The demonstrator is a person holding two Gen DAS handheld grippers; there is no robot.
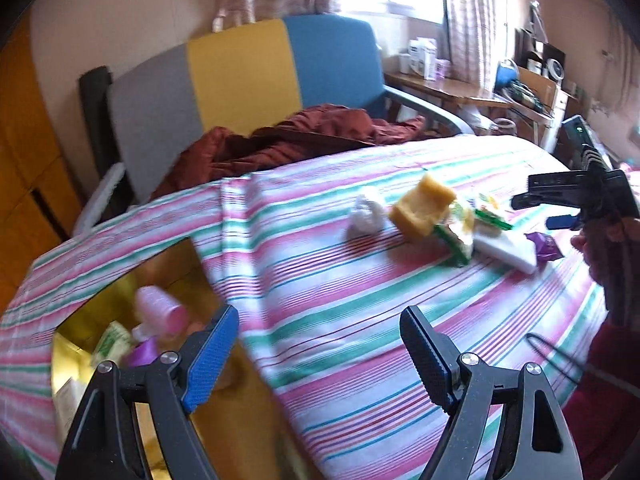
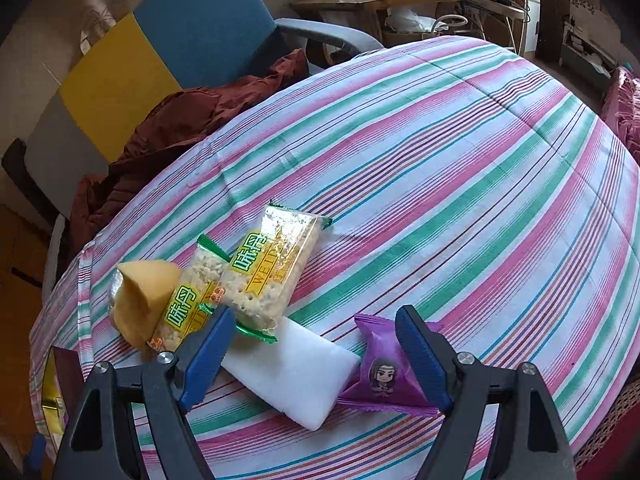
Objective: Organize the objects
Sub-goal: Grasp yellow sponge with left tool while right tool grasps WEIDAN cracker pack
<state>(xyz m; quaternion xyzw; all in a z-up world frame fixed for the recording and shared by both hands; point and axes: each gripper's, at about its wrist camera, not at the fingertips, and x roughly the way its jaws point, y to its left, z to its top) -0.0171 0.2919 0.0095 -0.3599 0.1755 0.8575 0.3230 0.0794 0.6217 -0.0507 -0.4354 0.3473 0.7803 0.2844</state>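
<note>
My left gripper (image 1: 320, 320) is open with nothing between its fingers, over the striped cloth (image 1: 340, 280). Ahead of it lie a white crumpled item (image 1: 366, 212), a yellow sponge (image 1: 422, 204), cracker packs (image 1: 464, 224), a white block (image 1: 506, 248) and a purple packet (image 1: 546, 246). My right gripper (image 1: 536, 212) hangs over that pile. In the right wrist view my right gripper (image 2: 316, 320) stands open just above the white block (image 2: 296, 376) and the purple packet (image 2: 384, 372). Two cracker packs (image 2: 268, 268) and the yellow sponge (image 2: 140, 300) lie to their left.
A gold-lined container (image 1: 76, 320) at the lower left holds a pink bottle (image 1: 160, 310), a purple item (image 1: 142, 354) and a green packet (image 1: 112, 342). A grey, yellow and blue sofa (image 1: 240, 72) with a maroon jacket (image 1: 300, 136) stands behind. A person's hand (image 1: 608, 248) holds the right gripper.
</note>
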